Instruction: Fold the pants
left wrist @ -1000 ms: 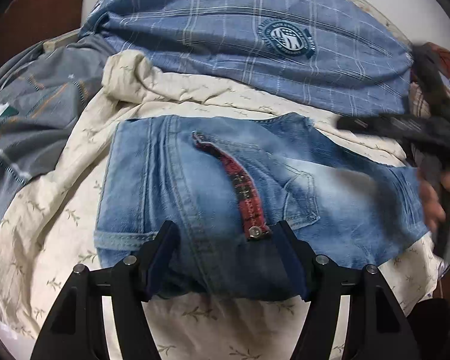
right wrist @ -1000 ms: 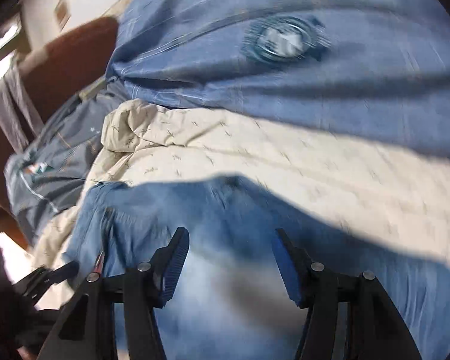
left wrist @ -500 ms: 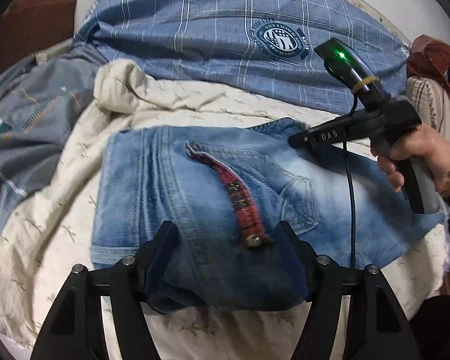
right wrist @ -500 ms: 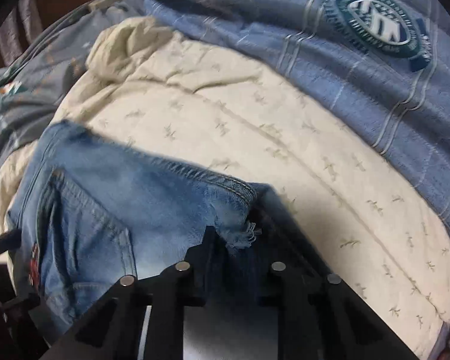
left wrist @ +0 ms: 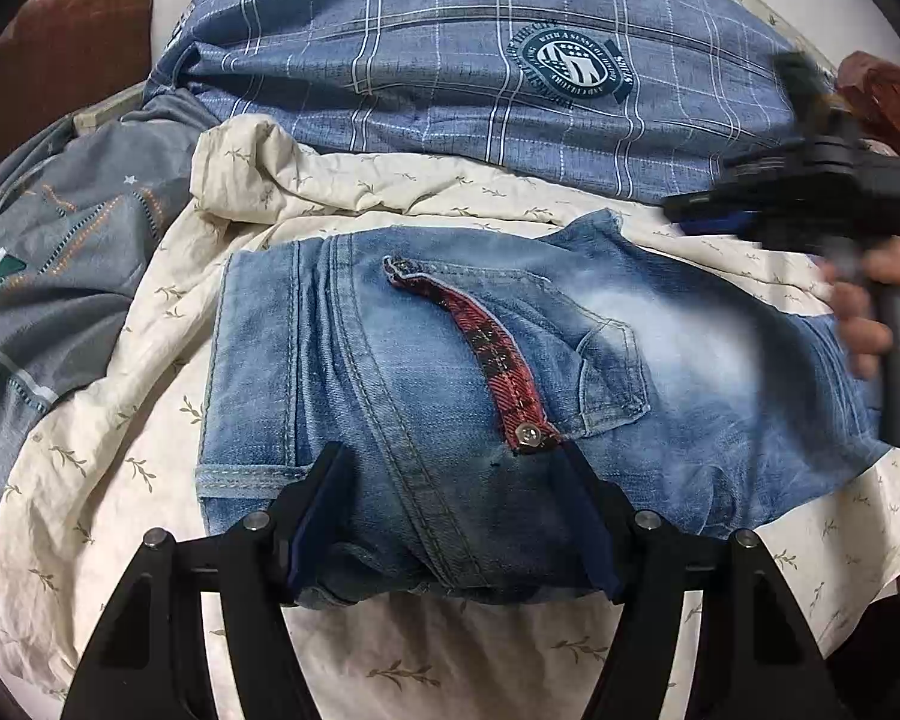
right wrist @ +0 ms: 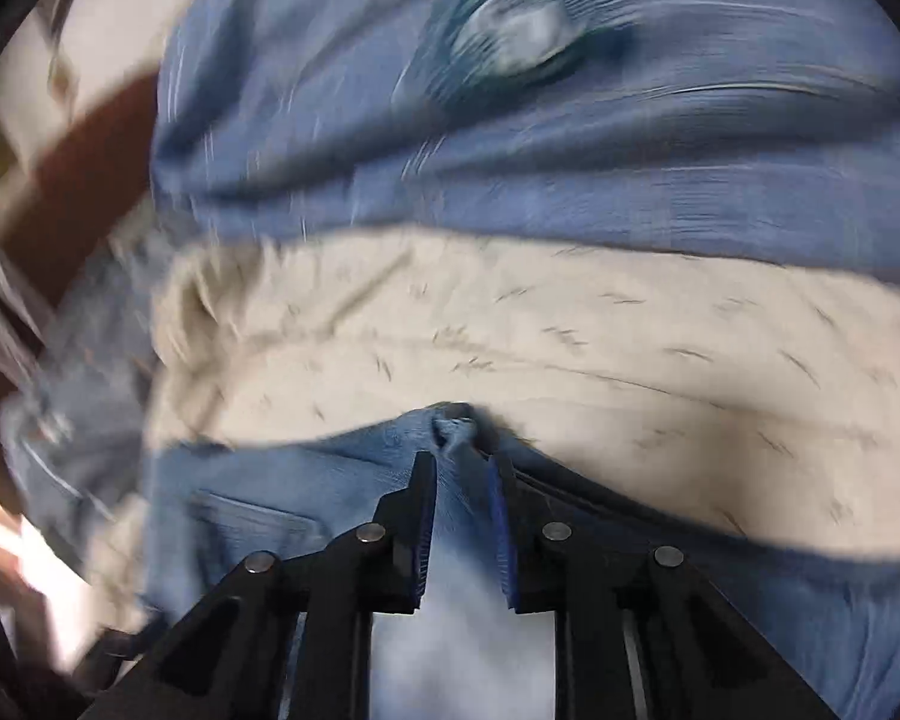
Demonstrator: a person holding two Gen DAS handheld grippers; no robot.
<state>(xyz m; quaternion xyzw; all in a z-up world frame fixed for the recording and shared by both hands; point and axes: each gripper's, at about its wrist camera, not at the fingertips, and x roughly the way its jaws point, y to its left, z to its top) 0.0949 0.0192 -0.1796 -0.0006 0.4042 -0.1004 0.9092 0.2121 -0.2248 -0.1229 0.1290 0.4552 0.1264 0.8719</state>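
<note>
Item: jeans, partly folded, on the bed's cream sheet, directly ahead of your left gripper.

Left gripper: spread wide, fingers astride the jeans' near edge, nothing pinched.

Right gripper: pressed nearly together, pinching a bunched denim corner at its tips; its view is badly blurred.

Orientation: long axis runs crosswise to your left gripper. Which end is the waistband cannot be told. The red plaid strap slants toward the left gripper, snap end nearest.

Handling, by my judgement: carry the pinched corner across low and slowly, keep the left gripper steadying the near edge, and land edges flush.

Beyond the jeans: blue plaid quilt; grey patterned cover off to the left.
</note>
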